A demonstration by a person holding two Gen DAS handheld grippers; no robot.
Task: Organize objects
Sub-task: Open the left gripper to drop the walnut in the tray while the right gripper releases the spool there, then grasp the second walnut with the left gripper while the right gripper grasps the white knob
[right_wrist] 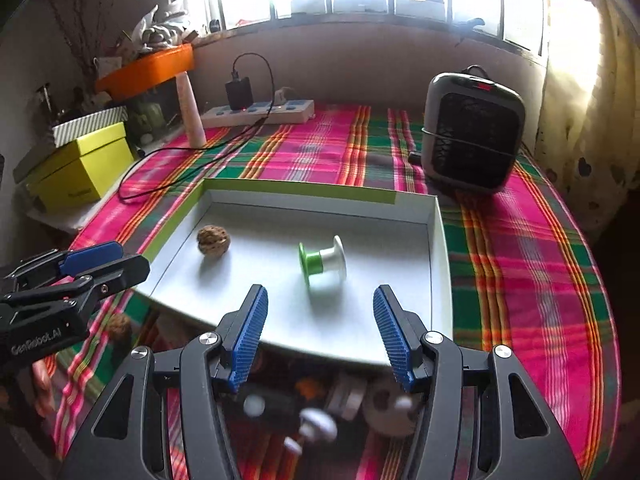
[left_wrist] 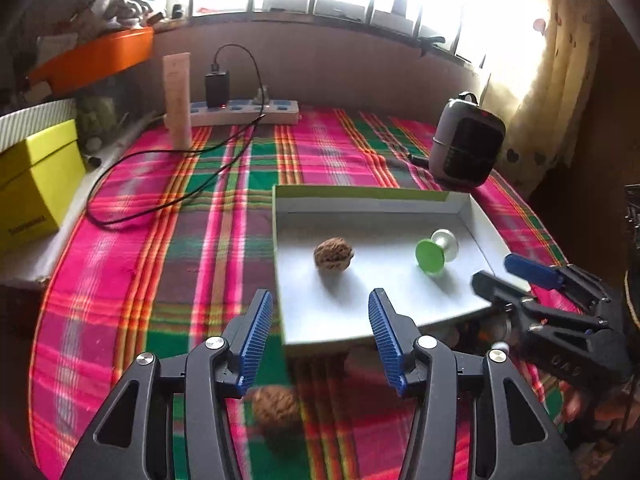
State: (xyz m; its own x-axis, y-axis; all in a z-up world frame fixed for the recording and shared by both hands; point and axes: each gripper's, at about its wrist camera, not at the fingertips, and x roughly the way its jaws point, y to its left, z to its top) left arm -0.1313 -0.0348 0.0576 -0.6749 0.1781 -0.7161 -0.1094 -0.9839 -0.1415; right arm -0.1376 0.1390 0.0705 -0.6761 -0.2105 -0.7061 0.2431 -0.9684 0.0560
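Grippers: left gripper (left_wrist: 320,300), right gripper (right_wrist: 320,298) apart, empty.

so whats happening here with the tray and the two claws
A person is sorting small things into a shallow white tray on a plaid-covered table. A walnut and a green and white spool already lie apart inside it. Both claws are open and hold nothing: the left claw hovers over the tray's near left corner, the right claw over its near edge. Another walnut and some small blurred items remain on the cloth in front of the tray.
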